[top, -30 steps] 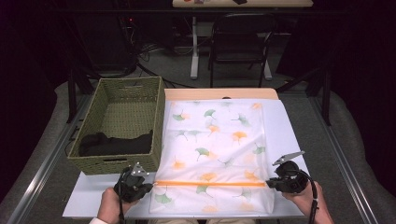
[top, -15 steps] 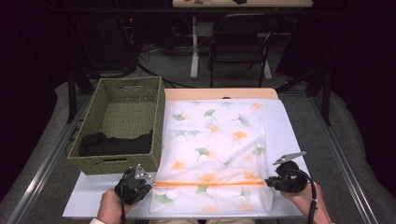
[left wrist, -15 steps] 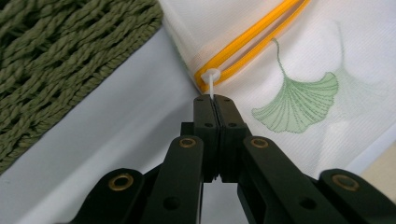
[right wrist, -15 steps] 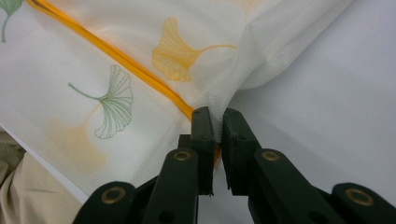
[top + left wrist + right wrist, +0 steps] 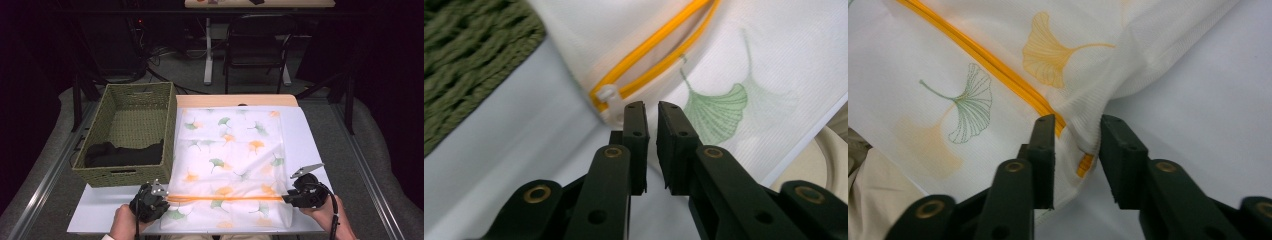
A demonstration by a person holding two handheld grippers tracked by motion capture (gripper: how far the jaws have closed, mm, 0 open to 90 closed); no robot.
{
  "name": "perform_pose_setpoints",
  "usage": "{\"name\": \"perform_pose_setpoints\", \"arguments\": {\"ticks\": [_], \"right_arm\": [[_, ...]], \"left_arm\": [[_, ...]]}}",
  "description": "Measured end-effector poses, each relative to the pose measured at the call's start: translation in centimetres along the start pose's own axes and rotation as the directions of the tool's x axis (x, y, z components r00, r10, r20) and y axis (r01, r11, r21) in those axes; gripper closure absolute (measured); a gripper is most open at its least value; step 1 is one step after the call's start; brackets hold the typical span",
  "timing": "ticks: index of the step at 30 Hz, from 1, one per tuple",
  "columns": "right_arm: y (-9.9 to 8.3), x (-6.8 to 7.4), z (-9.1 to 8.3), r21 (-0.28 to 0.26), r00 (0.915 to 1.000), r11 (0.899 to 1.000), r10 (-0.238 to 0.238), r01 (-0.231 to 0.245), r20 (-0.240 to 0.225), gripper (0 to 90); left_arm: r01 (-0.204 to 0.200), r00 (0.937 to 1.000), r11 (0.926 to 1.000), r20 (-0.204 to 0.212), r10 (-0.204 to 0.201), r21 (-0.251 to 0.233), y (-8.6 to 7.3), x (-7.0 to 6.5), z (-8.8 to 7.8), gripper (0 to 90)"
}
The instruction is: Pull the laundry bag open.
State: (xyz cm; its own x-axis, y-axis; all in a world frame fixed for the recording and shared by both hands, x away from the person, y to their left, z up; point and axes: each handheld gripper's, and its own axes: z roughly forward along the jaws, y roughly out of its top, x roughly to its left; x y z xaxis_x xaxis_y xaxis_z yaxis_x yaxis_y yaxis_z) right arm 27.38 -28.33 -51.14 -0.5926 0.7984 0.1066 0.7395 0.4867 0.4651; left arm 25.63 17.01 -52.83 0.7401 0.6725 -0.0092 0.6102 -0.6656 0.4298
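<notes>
"What's the person doing with that white bag with the leaves on it?"

"It's a mesh bag (image 5: 230,160) lying flat on the white table (image 5: 310,135), right beside the green basket (image 5: 135,135). The left gripper (image 5: 651,112) is at the zipper pull (image 5: 606,95), at the left end of the orange zipper (image 5: 225,198). Its jaws have just been opening a tiny bit. There's only a thin gap, and nothing is in it."

"And the other one?"

"The right gripper (image 5: 1075,130) is at the far end of the zipper. Its jaws have just been opening too. A bump of bag cloth sits between them, but the pads look loose on it, not squeezing."

"So what should happen next?"

"I think the zipper has to slide open. The right one should pinch that corner hard and hold it flat. The left one should grab the little pull, not the cloth, then drag it straight along the orange line."

"What's the dark thing in the basket?"

"Some black clothes (image 5: 122,154), I think. Maybe they go in the bag."
</notes>
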Motion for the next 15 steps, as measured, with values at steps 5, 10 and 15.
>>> {"name": "perform_pose_setpoints", "arguments": {"ticks": [5,10,15], "right_arm": [[0.1,-0.1,-0.7,-0.016,0.9995,1.000,-0.013,0.012,-0.030,43.8],[0.3,0.0,-1.5,-0.059,0.9994,0.998,-0.014,0.012,-0.032,21.5],[0.8,0.4,-1.5,-0.096,0.9986,0.994,-0.047,0.044,-0.026,12.1]], "left_arm": [[-0.010,0.9995,0.9997,0.029,0.010,0.020,0.1,-0.3,0.1,74.5],[0.022,0.9990,0.9997,0.038,-0.021,-0.008,-0.7,0.5,-0.9,48.9],[0.051,0.9984,0.9981,-0.022,-0.052,-0.033,-1.7,1.3,-2.1,31.0]]}}
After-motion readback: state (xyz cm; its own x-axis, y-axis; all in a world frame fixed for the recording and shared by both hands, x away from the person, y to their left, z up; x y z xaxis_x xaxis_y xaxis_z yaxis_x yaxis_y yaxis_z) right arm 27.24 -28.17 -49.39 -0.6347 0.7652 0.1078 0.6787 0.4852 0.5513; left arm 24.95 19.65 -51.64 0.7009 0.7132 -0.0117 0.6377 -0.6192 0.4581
